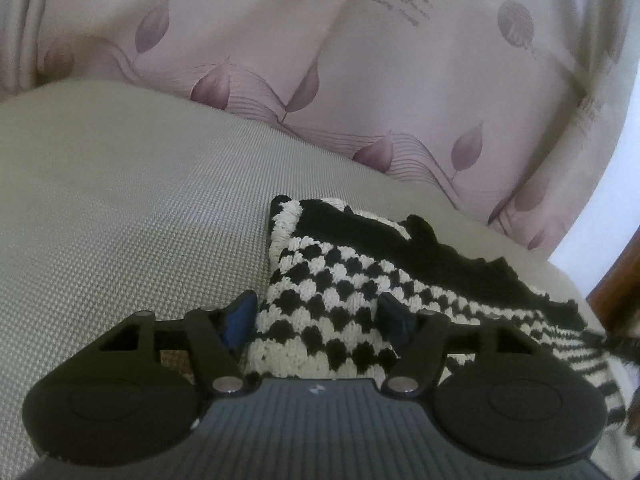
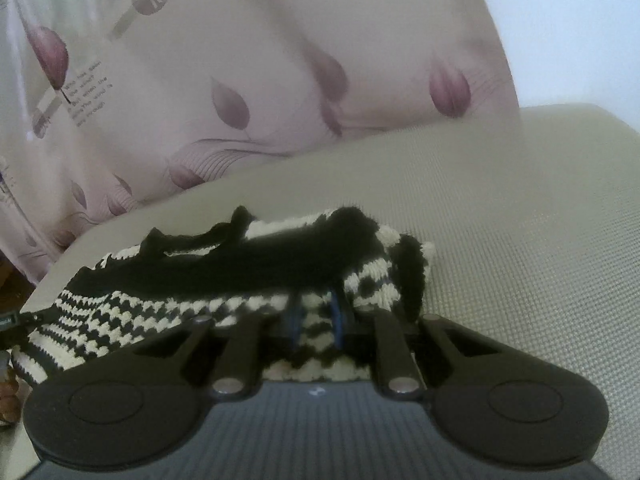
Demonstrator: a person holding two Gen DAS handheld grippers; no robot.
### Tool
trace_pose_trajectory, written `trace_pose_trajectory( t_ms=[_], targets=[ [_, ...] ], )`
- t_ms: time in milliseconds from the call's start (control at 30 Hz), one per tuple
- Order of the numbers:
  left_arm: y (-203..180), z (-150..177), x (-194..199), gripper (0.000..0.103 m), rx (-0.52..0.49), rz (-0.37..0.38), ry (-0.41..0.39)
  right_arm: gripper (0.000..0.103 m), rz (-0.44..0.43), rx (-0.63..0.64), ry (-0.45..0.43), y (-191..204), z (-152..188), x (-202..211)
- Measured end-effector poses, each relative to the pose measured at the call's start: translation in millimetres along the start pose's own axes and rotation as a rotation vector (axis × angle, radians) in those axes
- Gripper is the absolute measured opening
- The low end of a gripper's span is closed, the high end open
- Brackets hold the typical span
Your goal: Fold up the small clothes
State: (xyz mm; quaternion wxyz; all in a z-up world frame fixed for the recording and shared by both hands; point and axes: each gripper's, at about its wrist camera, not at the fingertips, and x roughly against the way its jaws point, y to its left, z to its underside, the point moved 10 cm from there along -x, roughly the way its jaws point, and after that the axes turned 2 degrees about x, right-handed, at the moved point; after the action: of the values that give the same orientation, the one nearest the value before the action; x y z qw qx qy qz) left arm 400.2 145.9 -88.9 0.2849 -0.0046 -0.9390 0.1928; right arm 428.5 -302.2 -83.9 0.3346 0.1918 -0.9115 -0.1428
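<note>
Mid-fold: right hand-held gripper (image 2: 316,318) clenched on checkered knit garment (image 2: 224,280) — left hand-held gripper (image 1: 320,316) released astride its hem; next, clamp at 12 o'clock.

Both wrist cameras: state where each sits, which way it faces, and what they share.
Left wrist: on the left gripper, looking forward along open fingers straddling the checkered knit garment on the beige cushion.
Right wrist: on the right gripper, facing forward, fingers closed on the garment's edge.
Shared: garment, cushion, leaf-print curtain behind.
</note>
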Motion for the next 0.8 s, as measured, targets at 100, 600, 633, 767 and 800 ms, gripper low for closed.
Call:
trace_pose_trajectory(
  t_ms=[100, 600, 633, 767, 800],
  targets=[
    [0.4, 1.2, 3.8, 0.081, -0.014, -0.042, -0.029, 0.017, 0.046, 0.089, -0.080, 24.5, -19.5, 17.3],
    [2.4, 3.0, -1.3, 0.103, -0.071, -0.218, -0.023, 0.022, 0.210, 0.181, -0.010, 29.1, -20.4, -43.6],
    [2.3, 2.9, -1.3, 0.103, -0.072, -0.221, -0.024, 0.022, 0.224, 0.186, -0.022, 32.5, -21.6, -38.4],
    [1.3, 3.2, -1.9, 0.103, -0.080, -0.234, -0.027, 0.058, 0.205, 0.218, -0.139, 60.1, -19.0, -7.4],
    [1.1, 3.2, -2.1, 0.103, -0.081, -0.236, -0.027, 0.073, 0.188, 0.231, -0.145, 67.8, -12.2, -2.1]
  ],
)
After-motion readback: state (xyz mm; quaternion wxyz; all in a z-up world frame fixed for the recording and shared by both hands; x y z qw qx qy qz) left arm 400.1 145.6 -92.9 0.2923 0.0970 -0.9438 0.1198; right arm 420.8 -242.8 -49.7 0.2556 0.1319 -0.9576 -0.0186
